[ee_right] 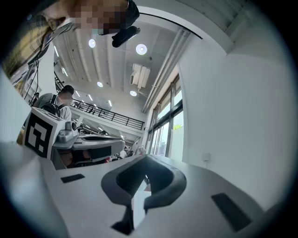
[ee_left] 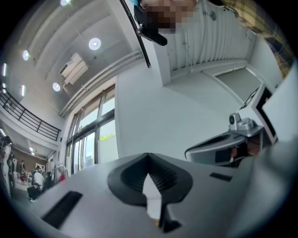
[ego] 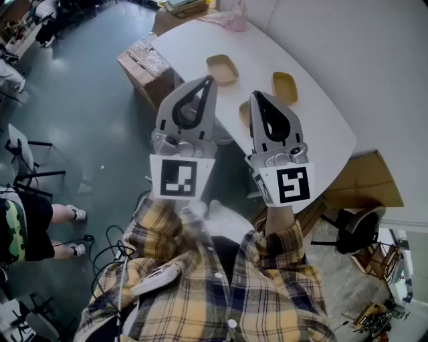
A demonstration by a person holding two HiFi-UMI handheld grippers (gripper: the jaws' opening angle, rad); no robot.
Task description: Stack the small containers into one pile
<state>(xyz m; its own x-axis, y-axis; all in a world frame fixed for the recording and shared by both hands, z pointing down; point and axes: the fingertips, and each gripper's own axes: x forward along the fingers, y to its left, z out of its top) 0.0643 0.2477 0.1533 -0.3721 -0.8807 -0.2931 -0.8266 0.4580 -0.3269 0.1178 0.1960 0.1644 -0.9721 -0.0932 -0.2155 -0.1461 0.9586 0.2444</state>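
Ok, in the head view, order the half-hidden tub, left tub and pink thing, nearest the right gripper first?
1. The half-hidden tub, beside the right gripper.
2. The left tub, mid-table.
3. The pink thing, far end.

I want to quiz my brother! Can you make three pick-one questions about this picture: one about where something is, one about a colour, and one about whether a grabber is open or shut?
1. Where are the small containers?
A. on the white table
B. on a shelf
C. in a sink

2. What colour are the small containers?
A. blue
B. yellow
C. black

3. How are the right gripper's jaws?
A. shut, holding nothing
B. shut on a container
C. wide open

Answers:
1 A, they sit on the tabletop in the head view.
2 B, they look pale yellow.
3 A, its jaw tips meet with nothing between them.
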